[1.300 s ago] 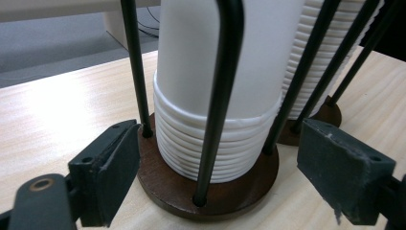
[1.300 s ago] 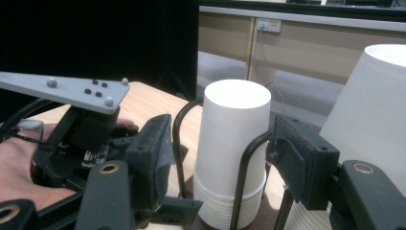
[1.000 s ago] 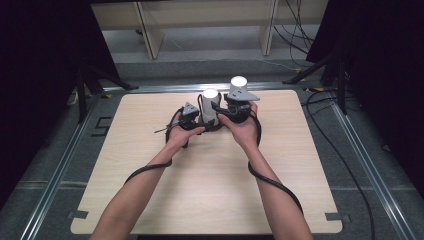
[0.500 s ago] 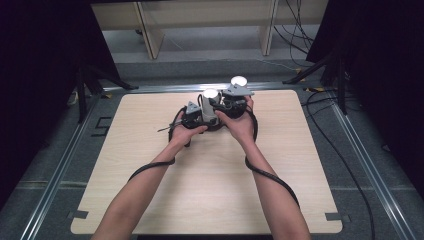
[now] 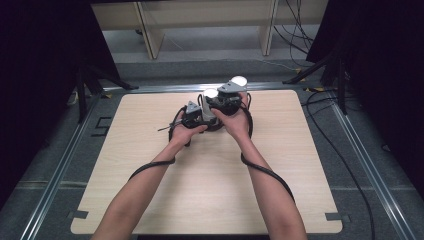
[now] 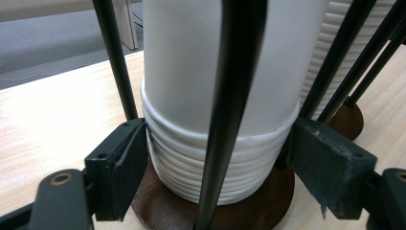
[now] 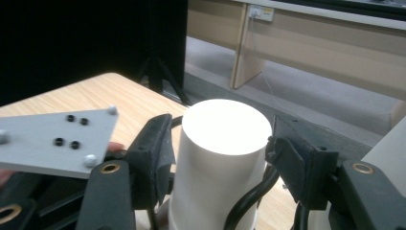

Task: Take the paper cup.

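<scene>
2 grippers work 1 job here: you are freeing the top cup from the stack, and both meet at the far middle of the table (image 5: 150, 200). There the cup holder (image 6: 258, 211), a round wooden base with thin black rods, keeps a stack of white cups (image 6: 191, 167) upside down. A second ribbed stack (image 6: 330, 43) stands just beside it.

The left gripper (image 6: 218, 158) has just been closing its jaws, and its pads now press on the lower rims of the stack from both sides, pinning it to the base. The right gripper (image 7: 218, 158) sits higher, its jaws clamped on the top cup (image 7: 220, 143) near that cup's closed end.

By my reading, the next move calls for a straight pull upward with your right hand, kept in line with the rods, while your left holds the rims down so only 1 cup comes away.

In the high view your hands cover the jaws and most of the holder. In the left gripper view a rod crosses the stack, so you cannot count the rims there, and whether the top cup has already broken loose from the one beneath is hard to tell
</scene>
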Demonstrator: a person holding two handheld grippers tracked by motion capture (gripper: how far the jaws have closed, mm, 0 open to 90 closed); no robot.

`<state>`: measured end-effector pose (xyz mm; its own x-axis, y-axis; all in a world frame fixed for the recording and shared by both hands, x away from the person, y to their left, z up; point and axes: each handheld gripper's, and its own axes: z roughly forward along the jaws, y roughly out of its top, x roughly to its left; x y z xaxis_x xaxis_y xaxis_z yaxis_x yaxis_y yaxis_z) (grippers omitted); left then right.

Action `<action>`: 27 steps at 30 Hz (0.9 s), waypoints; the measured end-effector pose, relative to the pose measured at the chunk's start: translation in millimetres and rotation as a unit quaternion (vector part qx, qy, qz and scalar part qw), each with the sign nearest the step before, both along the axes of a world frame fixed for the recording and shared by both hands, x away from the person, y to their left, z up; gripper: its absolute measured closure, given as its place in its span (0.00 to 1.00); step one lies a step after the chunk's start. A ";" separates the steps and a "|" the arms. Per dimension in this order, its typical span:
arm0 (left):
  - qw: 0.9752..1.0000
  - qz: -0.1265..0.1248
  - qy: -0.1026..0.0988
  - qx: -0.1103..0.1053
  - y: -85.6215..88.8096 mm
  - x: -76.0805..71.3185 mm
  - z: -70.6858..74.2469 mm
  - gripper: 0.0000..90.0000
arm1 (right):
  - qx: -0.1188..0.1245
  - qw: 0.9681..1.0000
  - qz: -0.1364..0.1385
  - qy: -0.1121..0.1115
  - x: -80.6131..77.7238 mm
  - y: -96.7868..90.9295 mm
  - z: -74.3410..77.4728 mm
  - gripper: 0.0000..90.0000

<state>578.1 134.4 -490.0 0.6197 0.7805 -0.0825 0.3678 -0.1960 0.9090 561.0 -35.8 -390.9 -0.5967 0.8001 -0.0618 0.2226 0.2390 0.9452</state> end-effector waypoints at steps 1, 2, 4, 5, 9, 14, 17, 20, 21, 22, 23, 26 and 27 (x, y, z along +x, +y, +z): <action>1.000 0.000 0.000 0.000 0.0 0.1 0.0 0.24 | -0.002 1.000 -0.003 0.004 1.2 -0.5 -0.6 0.45; 1.000 0.000 0.000 -0.001 0.0 0.2 0.0 0.24 | -0.002 1.000 -0.002 0.002 2.6 -0.7 -1.5 0.44; 1.000 0.001 -0.001 -0.003 -0.4 0.3 -0.1 0.24 | -0.004 1.000 -0.005 0.001 4.5 0.0 -3.2 0.44; 1.000 -0.002 -0.001 0.001 0.4 0.2 0.0 0.24 | -0.006 1.000 -0.007 0.002 5.3 -0.4 -3.1 0.44; 1.000 -0.001 -0.001 0.001 0.0 0.8 0.4 0.24 | -0.001 1.000 -0.012 0.016 9.3 2.0 -4.2 0.43; 1.000 -0.001 -0.002 0.001 -0.2 0.5 0.2 0.24 | -0.006 1.000 -0.011 0.007 14.0 5.6 -3.8 0.42; 1.000 0.001 -0.001 -0.003 -0.2 0.7 -0.1 0.24 | -0.004 1.000 -0.013 0.006 15.9 9.6 -5.7 0.41; 1.000 0.001 -0.001 -0.002 -0.1 0.7 -0.2 0.24 | -0.006 1.000 -0.014 0.003 17.0 11.5 -5.8 0.41; 1.000 0.001 -0.001 -0.002 -0.2 0.7 -0.2 0.24 | -0.007 1.000 -0.014 0.001 17.6 11.8 -5.8 0.41; 1.000 0.001 -0.001 -0.002 -0.2 0.7 -0.2 0.24 | -0.008 1.000 -0.014 0.002 17.9 12.3 -5.7 0.40; 1.000 0.001 -0.001 -0.002 -0.2 0.8 -0.2 0.24 | -0.009 1.000 -0.011 0.004 18.4 12.4 -5.5 0.40; 1.000 0.001 -0.002 -0.002 -0.2 0.9 -0.5 0.24 | -0.010 1.000 -0.011 0.002 19.5 12.9 -5.6 0.40; 1.000 -0.001 -0.002 0.004 0.5 0.9 -0.3 0.24 | -0.009 1.000 -0.009 0.002 19.9 13.2 -5.9 0.40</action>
<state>579.0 134.9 -490.3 0.6213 0.7801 -0.0740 0.3634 -0.2031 0.9092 580.9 -22.6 -396.8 -0.5818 0.8099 -0.0740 0.2315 0.2522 0.9396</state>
